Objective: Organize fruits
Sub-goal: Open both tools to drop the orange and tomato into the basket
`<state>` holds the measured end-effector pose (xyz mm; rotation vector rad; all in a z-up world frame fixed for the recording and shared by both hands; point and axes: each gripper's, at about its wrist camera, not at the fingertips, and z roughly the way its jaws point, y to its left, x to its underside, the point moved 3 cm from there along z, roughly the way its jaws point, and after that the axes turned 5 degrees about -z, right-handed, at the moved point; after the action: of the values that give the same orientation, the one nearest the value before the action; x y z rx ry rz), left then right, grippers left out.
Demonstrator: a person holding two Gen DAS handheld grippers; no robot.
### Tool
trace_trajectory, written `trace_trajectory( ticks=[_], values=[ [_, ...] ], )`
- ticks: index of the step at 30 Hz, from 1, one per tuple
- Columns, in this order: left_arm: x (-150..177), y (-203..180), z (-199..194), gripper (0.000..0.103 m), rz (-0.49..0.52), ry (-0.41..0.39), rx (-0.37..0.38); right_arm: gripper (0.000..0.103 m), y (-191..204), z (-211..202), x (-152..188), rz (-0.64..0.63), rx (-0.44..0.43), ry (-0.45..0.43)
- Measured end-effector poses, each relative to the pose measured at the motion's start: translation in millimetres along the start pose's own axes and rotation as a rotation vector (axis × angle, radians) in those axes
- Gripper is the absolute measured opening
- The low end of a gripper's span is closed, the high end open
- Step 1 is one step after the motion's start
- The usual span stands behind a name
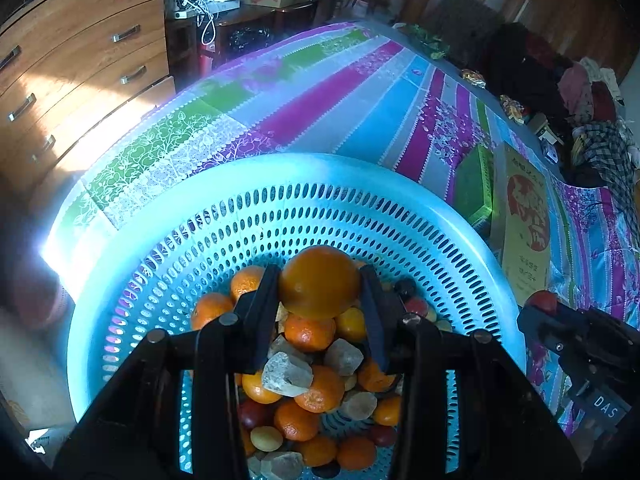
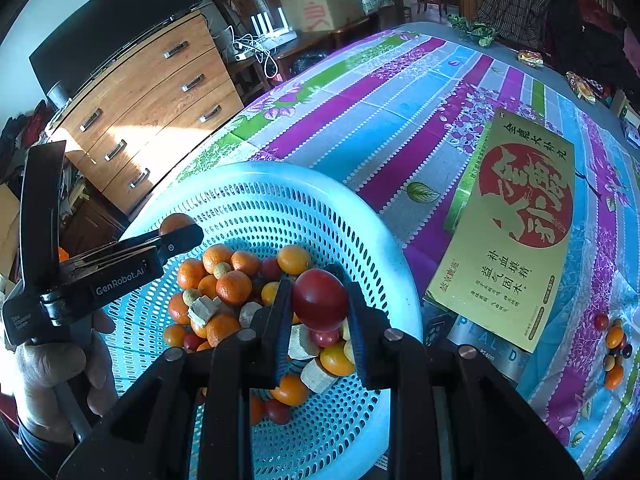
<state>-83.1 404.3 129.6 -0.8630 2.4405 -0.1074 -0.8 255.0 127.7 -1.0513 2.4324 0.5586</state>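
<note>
At far left stands a wooden chest of drawers with metal handles, beside the worktop covered by a striped floral cloth in purple, blue and green. A person's hand grips the handle of the left tool, which hangs over the round pale-blue perforated plastic basket. Its two black fingers are closed partway on a smooth round orange fruit, pads pressing both sides, lifted clear above the heap. The basket holds small oranges, dark red round fruits, yellow ones and pale angular chunks piled in its middle. The right tool hangs over the basket's near right part, its blue-padded fingers nearly closed on an oval dark red fruit; that fruit's long axis lies roughly across the gap between the fingers. To the right of the basket a flat yellow box with a red disc and printed characters lies on the cloth, over a green box. Farther right, near the cloth's edge, a small cluster of red, orange and dark fruits lies on the worktop, well apart from the basket.
</note>
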Motion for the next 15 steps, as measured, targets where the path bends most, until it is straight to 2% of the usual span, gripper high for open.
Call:
trace_trajectory(
  ticks=[12, 14, 15],
  values=[
    [2.5, 6.8, 7.4, 0.043, -0.020, 0.019, -0.019, 0.031, -0.4, 1.6, 2.3, -0.002, 0.006, 0.005],
    [2.7, 9.2, 7.5, 0.057, -0.025, 0.014, -0.021, 0.040, -1.6, 3.1, 3.0, 0.001, 0.010, 0.008],
    [2.1, 8.6, 6.6, 0.067, -0.023, 0.007, -0.027, 0.051, -2.7, 4.1, 3.5, 0.004, 0.016, 0.010]
  ],
)
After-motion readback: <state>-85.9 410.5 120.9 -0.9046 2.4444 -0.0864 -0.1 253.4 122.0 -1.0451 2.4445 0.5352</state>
